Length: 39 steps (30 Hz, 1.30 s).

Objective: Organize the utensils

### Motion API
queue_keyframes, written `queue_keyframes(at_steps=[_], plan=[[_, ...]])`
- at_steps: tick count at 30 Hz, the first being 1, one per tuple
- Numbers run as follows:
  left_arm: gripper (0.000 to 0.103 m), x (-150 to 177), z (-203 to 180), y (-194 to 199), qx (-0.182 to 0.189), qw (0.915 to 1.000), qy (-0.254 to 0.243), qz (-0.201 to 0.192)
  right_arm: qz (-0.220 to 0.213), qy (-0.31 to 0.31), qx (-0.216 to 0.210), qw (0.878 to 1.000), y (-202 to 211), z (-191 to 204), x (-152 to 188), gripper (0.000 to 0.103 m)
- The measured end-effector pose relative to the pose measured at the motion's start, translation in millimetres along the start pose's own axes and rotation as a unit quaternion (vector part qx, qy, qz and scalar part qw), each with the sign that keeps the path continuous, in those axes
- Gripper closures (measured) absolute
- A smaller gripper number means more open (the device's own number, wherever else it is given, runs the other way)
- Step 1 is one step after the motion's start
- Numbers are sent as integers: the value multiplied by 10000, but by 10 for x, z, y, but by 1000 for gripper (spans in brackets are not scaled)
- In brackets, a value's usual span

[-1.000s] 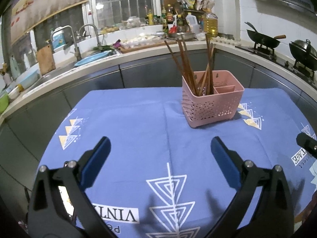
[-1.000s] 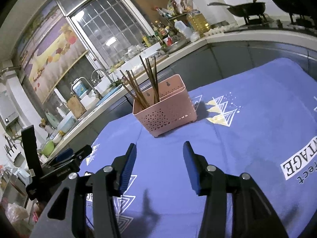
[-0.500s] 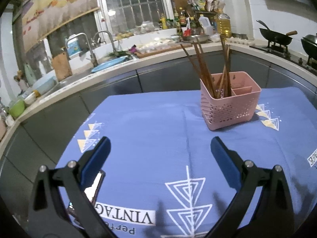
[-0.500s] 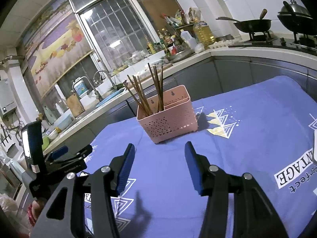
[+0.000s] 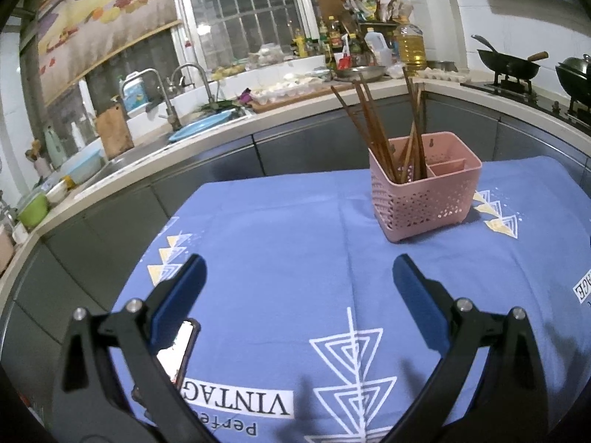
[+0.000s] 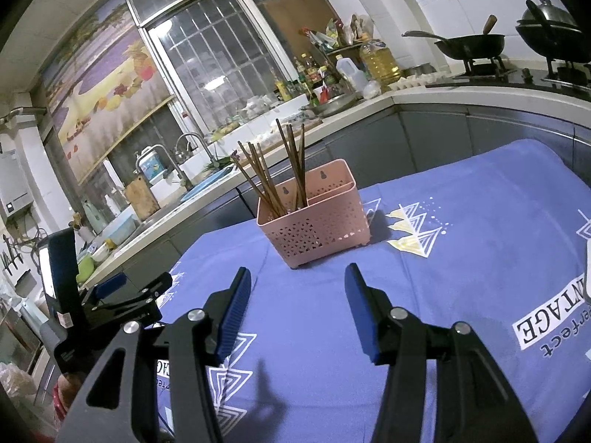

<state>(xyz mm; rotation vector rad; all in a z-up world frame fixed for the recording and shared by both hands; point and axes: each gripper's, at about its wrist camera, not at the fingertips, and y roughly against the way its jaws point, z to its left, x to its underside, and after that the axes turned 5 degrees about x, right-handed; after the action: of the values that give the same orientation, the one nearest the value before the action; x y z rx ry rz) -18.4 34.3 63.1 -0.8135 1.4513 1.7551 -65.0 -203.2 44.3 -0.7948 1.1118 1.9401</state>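
A pink perforated utensil holder [image 5: 424,192] [image 6: 314,227] stands upright on the blue tablecloth [image 5: 295,258] [image 6: 461,258]. Several brown chopsticks [image 5: 384,125] [image 6: 280,173] lean in its larger compartment; the smaller compartments look bare. My left gripper [image 5: 297,277] hangs open over the cloth, well short of the holder, with nothing between its blue pads. My right gripper [image 6: 297,284] is open too, its jaws narrower, pointing at the holder from a short distance. The left gripper [image 6: 107,295] also shows at the left edge of the right wrist view.
A phone [image 5: 177,350] with a lit screen lies on the cloth under the left gripper's left finger. Behind the table runs a counter [image 5: 221,129] with a sink, bottles and a stove with woks [image 6: 472,46]. A white object [image 6: 587,273] sits at the cloth's right edge.
The left wrist view has swung left, so the holder now sits further right in it. The right gripper's jaws have widened slightly and its view has levelled out.
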Motion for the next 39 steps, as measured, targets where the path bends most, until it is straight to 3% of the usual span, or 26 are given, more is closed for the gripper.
queue_keyframes(at_steps=[39], plan=[[6, 30, 159, -124, -149, 9996, 206, 96, 27, -225, 39, 9997, -34, -119, 53, 45]])
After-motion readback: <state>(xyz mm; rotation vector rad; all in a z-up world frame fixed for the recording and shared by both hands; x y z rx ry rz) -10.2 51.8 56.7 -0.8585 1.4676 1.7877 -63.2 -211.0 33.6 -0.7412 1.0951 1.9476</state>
